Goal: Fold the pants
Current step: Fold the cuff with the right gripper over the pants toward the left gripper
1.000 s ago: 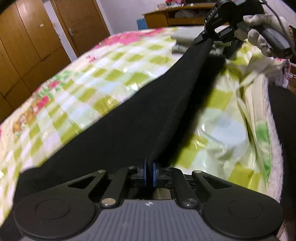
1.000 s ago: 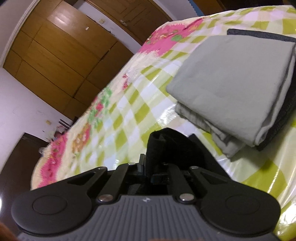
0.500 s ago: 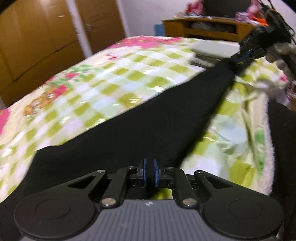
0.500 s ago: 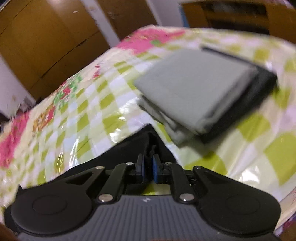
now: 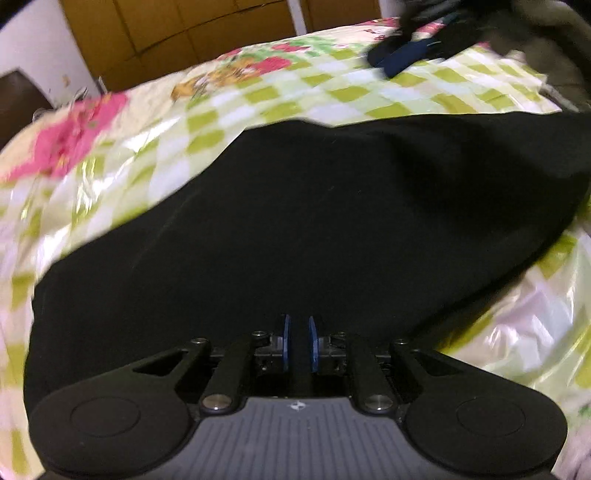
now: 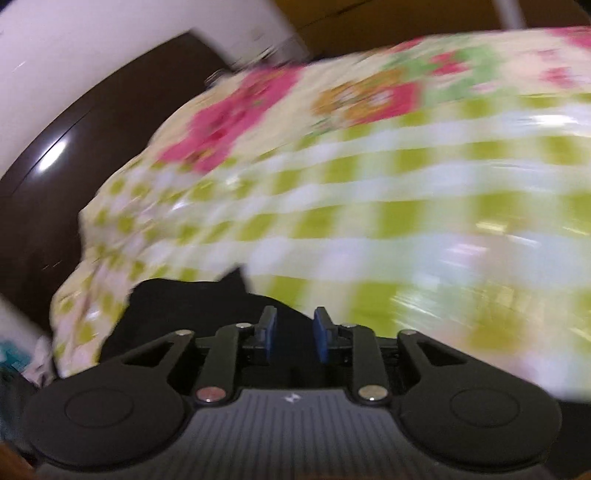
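The left gripper [image 5: 298, 343] is pinching the near edge of the black pants [image 5: 314, 206], its two blue pads [image 5: 284, 341] standing almost together with dark cloth caught in the narrow slit between them. From that pinch the pants are spreading away across the bed as one broad dark sheet, wide in the middle and running out past the right side of the left wrist view.

The right gripper [image 6: 294, 334] is letting go: its jaws are opening, and its blue pads [image 6: 268, 334] are standing apart with a clear gap. A corner of the pants [image 6: 192, 306] is lying just under and ahead of its left finger, but no cloth is being pressed between the pads. This view is badly blurred.

The pants are resting on a glossy bed cover [image 5: 258, 99] checked in green and white, with pink flowers towards the far side. A heap of dark clothes [image 5: 410, 51] is sitting near the far edge of the bed, well apart from the pants. Wooden wardrobe doors [image 5: 177, 33] are standing behind the bed, and a dark brown headboard [image 6: 55, 162] is curving round its end in the right wrist view
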{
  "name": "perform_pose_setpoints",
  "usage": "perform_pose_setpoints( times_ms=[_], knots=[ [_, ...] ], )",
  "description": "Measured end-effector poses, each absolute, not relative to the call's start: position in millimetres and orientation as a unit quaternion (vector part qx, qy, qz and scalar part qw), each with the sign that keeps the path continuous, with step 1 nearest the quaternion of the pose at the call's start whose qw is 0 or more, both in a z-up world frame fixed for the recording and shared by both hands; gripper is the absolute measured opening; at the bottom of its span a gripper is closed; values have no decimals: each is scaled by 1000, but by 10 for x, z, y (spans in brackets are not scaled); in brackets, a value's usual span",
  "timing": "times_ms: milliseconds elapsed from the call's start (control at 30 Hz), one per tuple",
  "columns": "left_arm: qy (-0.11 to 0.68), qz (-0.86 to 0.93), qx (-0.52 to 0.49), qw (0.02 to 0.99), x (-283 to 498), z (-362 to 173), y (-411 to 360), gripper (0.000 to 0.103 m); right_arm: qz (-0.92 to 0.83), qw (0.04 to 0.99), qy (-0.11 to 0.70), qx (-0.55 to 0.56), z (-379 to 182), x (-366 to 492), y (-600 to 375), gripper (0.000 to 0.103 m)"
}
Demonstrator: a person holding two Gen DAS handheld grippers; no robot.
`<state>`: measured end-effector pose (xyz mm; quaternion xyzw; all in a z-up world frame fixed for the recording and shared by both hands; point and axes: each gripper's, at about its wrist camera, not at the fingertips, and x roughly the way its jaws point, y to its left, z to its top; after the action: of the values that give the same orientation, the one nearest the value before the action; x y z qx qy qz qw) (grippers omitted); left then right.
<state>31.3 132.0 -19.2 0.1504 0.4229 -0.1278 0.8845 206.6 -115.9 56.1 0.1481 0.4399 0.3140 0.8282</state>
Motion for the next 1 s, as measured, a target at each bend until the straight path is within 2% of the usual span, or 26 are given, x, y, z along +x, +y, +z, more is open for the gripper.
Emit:
perform_pose_setpoints(
  times_ms=[133,300,500,633,767,900,967,1000],
  knots=[
    [407,-118,102,900,332,-77,1543,27,363,783,485,142,249,2572,-576,38],
    [376,-110,78,917,529,-22,1692,27,391,747,516,149,-26,2872,-225,38],
    [375,-107,65,918,616,-122,1774,27,445,721,519,112,117,2575,-150,38],
    [376,-108,59,918,595,-169,1798,27,445,751,486,39,350,2340,-83,38],
    [371,-105,57,921,597,-170,1806,27,481,734,479,18,437,2249,11,43],
    [364,-94,61,924,585,-149,1837,27,514,720,466,-18,460,2108,224,43],
    [367,-90,59,924,589,-159,1870,27,522,719,458,-37,448,2027,320,38],
    [366,-88,60,925,586,-157,1881,27,506,733,451,-52,445,2005,333,41]
  ],
)
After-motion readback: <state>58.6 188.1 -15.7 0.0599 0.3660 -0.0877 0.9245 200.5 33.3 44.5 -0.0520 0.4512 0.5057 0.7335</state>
